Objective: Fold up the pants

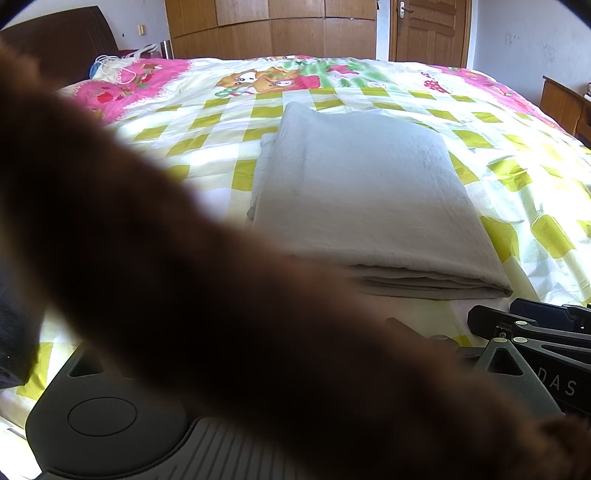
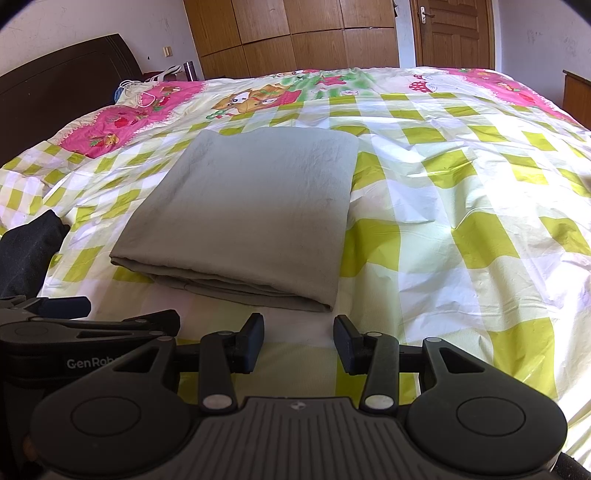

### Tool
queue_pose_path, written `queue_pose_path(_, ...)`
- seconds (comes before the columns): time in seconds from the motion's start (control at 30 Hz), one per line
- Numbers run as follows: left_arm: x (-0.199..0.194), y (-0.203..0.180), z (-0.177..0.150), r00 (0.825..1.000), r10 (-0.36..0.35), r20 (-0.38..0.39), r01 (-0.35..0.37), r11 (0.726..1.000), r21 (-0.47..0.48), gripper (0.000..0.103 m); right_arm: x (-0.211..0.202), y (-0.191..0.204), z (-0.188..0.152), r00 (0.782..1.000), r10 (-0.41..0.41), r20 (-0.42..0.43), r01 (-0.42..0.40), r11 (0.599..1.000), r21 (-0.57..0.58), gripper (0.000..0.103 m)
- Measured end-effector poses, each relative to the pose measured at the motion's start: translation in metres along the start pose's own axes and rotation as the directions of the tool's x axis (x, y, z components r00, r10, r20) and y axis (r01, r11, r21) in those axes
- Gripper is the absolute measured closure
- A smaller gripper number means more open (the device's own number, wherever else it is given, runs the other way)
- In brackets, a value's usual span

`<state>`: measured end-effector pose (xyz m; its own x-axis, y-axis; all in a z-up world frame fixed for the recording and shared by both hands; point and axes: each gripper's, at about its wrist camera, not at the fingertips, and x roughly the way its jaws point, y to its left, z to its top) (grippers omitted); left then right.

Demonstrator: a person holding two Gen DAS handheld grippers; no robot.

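The pants (image 2: 251, 206) lie folded into a grey, roughly square stack on the bedspread (image 2: 461, 206), just ahead of both my tools, several layers showing at the near edge. Nearest to me in the right wrist view, my right gripper (image 2: 299, 341) stands with its two dark pads well apart and nothing between them, close above the cover just short of the stack's near edge. My left gripper (image 2: 88, 325) sits just beside it, on its left; its casing carries white lettering, "GenRob" before the rest is hidden. In its own view a blurred brown sleeve (image 1: 221, 295) crosses most of the lens and hides its fingers, and the glimpse from the other camera is too partial, so I cannot tell whether they are apart or together. At the lower right of that same view my right tool shows the letters "DAS".

To the left of the stack, a dark piece of cloth (image 2: 29, 251) lies near the edge of the bed. The bedspread is checked in white and yellow-green, with pink borders and cartoon animals farther back. At the far left corner lies a white bag (image 2: 166, 75) with cords beside a metal flask (image 2: 190, 70); what they hold cannot be seen. Behind stand a dark headboard (image 2: 62, 85), wooden wardrobe doors (image 2: 295, 33) and a wooden door (image 2: 452, 33).
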<state>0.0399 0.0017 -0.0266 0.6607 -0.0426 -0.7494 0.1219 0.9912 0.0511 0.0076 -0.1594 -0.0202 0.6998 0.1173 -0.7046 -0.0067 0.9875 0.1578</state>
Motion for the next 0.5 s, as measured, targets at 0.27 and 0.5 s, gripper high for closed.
queue_pose_path(0.27,0.0003,-0.0001,0.0000,1.000,0.001,-0.002,-0.001,1.000,0.000,0.002,-0.0001,0.0001,0.0001,1.000,-0.001,0.000,0.001,1.000,-0.001,0.048)
queue_pose_path(0.5,0.0008,-0.0002,-0.0005,1.000,-0.004,-0.005,0.004,1.000,-0.001,0.002,-0.0001,0.0019,-0.0014,1.000,-0.010,0.000,0.010,1.000,-0.009,0.048)
